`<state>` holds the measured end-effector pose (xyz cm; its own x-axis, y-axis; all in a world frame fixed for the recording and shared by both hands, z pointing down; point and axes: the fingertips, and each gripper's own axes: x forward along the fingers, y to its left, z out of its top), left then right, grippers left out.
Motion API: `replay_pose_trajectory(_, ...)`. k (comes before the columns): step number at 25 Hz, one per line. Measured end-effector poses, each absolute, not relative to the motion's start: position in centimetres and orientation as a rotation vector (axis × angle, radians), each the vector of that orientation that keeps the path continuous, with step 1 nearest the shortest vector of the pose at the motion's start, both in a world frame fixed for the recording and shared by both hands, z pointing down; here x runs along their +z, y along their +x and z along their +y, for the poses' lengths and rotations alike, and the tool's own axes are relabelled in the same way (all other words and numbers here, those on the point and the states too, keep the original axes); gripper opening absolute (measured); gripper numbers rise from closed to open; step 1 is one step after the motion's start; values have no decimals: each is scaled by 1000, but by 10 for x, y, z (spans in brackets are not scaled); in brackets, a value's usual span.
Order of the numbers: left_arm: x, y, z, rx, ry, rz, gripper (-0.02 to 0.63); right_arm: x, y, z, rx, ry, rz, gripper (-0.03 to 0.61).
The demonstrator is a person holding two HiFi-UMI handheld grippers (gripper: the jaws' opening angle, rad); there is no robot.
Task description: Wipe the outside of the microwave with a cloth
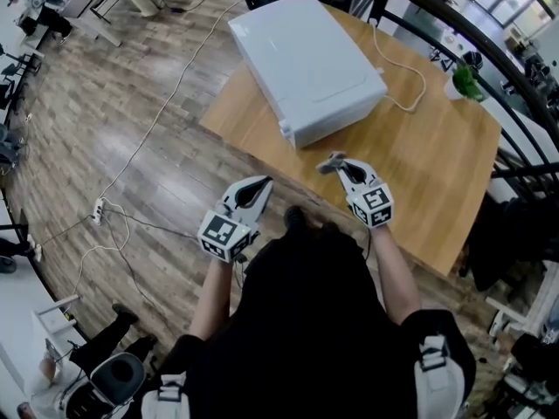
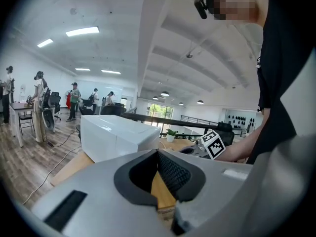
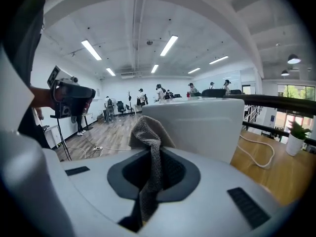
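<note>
Table point(image 1: 437, 173): light wood top, set at a slant to the person, on a wood-plank floor.
Microwave point(image 1: 306, 64): plain white box at the far left corner of the table, one corner close to the table edge. Its top and the end facing the person are smooth and glossy, with a faint seam across the top. The right gripper view shows its near wall point(image 3: 197, 125) pale and unmarked. The left gripper view shows it point(image 2: 113, 137) as a clean white block.
Cable point(image 1: 410, 85): white, looping over the table top from the microwave's far right side.
Left gripper point(image 1: 259, 186): held off the table's near-left edge, above the floor, well apart from the microwave. Its own view shows the jaw tips point(image 2: 159, 154) closed together with nothing between them.
Right gripper point(image 1: 342, 166): over the table, near the microwave's near end but not touching it. Jaws point(image 3: 150, 154) clamped on the cloth.
Cloth point(image 1: 330, 161): small, grey and knitted. It is pinched between the right jaws, and a bunched fold point(image 3: 148, 132) stands up past the tips.
Markings: each gripper carries a cube point(image 1: 374, 206) with black-and-white square markers. I cannot tell whether the microwave bears any lettering.
</note>
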<state>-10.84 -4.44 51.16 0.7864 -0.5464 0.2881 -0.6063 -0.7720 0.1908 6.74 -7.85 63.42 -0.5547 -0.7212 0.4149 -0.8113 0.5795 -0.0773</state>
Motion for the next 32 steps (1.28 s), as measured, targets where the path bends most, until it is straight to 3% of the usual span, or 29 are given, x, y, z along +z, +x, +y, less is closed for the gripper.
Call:
replay_pose_trajectory(12, 494, -53, -7, 336, 2691, -972, 2, 572, 104, -37, 233, 1171, -2599, 17)
replay_pose_trajectory(32, 491, -33, 57, 308, 2607, -1145, 2, 571, 127, -6, 219, 1033, -2629, 17)
